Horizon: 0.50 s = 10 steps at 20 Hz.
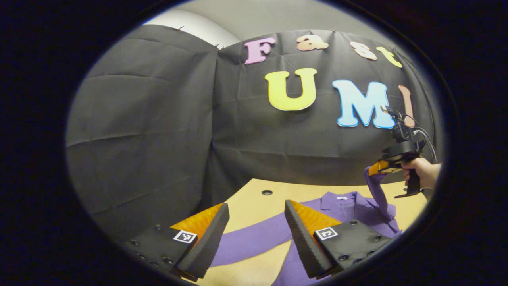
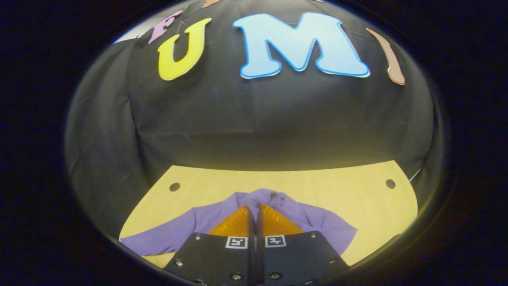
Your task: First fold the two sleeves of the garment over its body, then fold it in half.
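We find the purple garment (image 1: 349, 206) light and limp: our right hand-held gripper (image 2: 254, 208) pinches its sleeve (image 1: 377, 194) above the collar (image 1: 341, 197); left hand-held gripper (image 1: 257, 216) gapes wide, empty.

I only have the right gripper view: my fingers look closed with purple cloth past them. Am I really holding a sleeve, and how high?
Observer: Yes. In the left gripper view the right gripper holds a purple sleeve lifted off the table, the cloth hanging down to the garment.
Operator: And the left gripper?
Observer: The left gripper is open, holding nothing, above the other sleeve, which lies flat.
Operator: Collar visible?
Observer: Yes, the collar lies flat toward the wall.
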Each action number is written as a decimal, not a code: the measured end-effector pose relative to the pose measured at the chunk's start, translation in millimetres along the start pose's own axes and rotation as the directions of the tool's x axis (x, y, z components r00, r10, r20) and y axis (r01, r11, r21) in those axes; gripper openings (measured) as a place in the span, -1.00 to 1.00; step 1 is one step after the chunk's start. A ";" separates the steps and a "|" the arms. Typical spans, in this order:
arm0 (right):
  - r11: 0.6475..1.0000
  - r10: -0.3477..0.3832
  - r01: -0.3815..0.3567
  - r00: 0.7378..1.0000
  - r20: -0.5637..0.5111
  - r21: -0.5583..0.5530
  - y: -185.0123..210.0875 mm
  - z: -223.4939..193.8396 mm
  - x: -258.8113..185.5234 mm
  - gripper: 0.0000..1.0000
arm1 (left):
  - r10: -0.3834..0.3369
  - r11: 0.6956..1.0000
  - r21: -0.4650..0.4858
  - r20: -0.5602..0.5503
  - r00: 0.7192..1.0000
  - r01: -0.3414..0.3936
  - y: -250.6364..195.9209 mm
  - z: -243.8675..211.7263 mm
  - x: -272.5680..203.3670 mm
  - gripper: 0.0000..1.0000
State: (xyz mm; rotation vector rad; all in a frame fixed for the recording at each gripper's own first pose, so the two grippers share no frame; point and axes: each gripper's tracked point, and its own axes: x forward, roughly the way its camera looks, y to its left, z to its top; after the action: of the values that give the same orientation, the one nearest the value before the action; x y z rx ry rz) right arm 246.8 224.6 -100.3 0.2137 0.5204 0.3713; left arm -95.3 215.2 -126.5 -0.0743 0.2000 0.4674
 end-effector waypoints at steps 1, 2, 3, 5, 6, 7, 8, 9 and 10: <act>1.000 0.017 -0.017 1.000 -0.016 -0.013 12.4 -6.3 6.6 -0.98 | 0.016 1.000 0.000 -0.003 1.000 -0.016 8.2 -1.8 -2.3 0.92; 0.999 0.034 -0.035 0.999 -0.032 -0.027 26.3 -14.2 13.8 -0.98 | 0.033 0.999 0.001 -0.007 0.999 -0.033 16.9 -3.2 -5.0 0.92; 0.998 0.049 -0.051 0.998 -0.048 -0.043 39.2 -20.8 18.7 -0.98 | 0.049 0.999 0.002 -0.010 0.999 -0.049 25.1 -5.6 -8.9 0.92; 0.994 0.072 -0.079 0.994 -0.084 -0.075 63.4 -37.9 31.8 -0.97 | 0.080 0.997 0.004 -0.018 0.997 -0.080 40.7 -9.8 -13.4 0.92; 0.992 0.081 -0.089 0.992 -0.097 -0.089 72.9 -45.0 37.6 -0.97 | 0.093 0.996 0.003 -0.020 0.995 -0.093 47.7 -11.1 -14.3 0.92; 0.990 0.082 -0.093 0.991 -0.109 -0.103 80.2 -51.1 41.2 -0.97 | 0.104 0.995 0.002 -0.021 0.994 -0.104 53.6 -11.9 -15.5 0.92; 0.989 0.079 -0.094 0.989 -0.122 -0.118 86.0 -59.6 47.6 -0.97 | 0.114 0.993 0.002 -0.020 0.993 -0.114 60.8 -11.9 -18.2 0.86; 0.987 0.072 -0.089 0.989 -0.131 -0.134 89.9 -64.4 51.3 -0.96 | 0.123 0.992 0.003 -0.020 0.992 -0.123 66.1 -11.9 -20.2 0.86; 0.985 0.062 -0.083 0.989 -0.138 -0.149 91.2 -69.1 53.4 -0.96 | 0.130 0.991 0.004 -0.018 0.991 -0.130 70.7 -12.1 -20.7 0.86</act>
State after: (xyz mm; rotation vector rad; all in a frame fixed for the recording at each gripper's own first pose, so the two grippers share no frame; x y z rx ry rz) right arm 227.3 336.2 -156.0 0.0586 0.6129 0.4974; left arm -147.6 267.6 -135.8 -0.0629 0.2242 0.5966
